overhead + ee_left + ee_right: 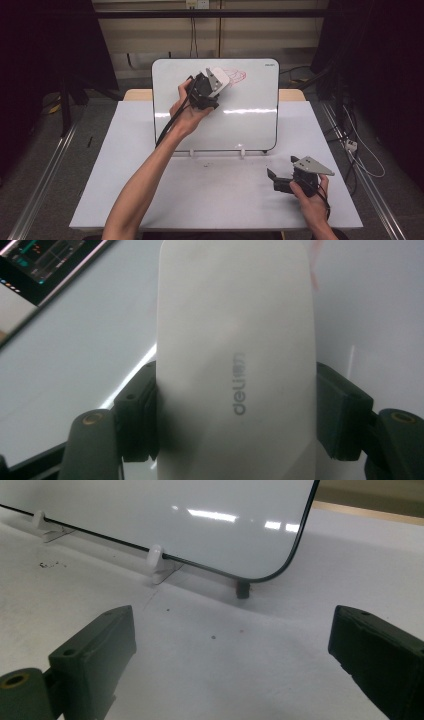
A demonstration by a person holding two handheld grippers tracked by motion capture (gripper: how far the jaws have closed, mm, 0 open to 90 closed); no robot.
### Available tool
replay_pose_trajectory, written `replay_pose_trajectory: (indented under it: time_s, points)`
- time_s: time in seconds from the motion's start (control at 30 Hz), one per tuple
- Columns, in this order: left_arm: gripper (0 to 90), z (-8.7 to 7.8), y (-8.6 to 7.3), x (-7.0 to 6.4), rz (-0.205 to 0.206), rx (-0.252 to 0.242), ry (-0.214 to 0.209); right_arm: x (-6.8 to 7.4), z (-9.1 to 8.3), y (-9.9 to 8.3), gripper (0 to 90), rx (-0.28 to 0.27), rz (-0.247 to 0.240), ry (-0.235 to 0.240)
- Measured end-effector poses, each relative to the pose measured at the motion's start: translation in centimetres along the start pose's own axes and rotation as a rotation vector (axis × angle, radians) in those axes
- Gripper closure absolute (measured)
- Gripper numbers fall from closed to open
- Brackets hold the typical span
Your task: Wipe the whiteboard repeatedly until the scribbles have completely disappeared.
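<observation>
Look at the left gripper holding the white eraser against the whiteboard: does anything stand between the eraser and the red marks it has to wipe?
Nothing visible does. The left gripper holds the white eraser against the whiteboard, and the red marks lie right beside it, with only bare board between.

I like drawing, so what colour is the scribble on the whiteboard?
Red. The scribble sits near the whiteboard's top, beside the eraser; the high view shows it best.
</observation>
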State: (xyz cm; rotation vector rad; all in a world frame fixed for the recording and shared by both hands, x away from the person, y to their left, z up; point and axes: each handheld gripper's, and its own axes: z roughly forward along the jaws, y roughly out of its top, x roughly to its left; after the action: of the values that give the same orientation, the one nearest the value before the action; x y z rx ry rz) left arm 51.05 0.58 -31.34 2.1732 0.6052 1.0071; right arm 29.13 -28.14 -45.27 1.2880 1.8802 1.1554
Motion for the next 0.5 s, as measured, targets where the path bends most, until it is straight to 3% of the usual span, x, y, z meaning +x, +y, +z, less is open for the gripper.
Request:
replay_pose_trajectory:
  time_s: [0.1,0.2,0.5]
  points:
    - [31.1,-0.09,0.20,0.77,0.006,0.007,0.009,-0.02,-0.03,-0.02,5.3,-0.001,0.000,0.000]
    - [31.1,-0.14,0.21,1.25,-0.016,-0.004,0.024,-0.10,-0.04,-0.04,5.3,-0.001,0.003,-0.001]
    - [31.1,0.02,0.28,0.63,-0.024,0.000,0.062,-0.01,0.02,-0.02,5.3,0.001,0.003,-0.002]
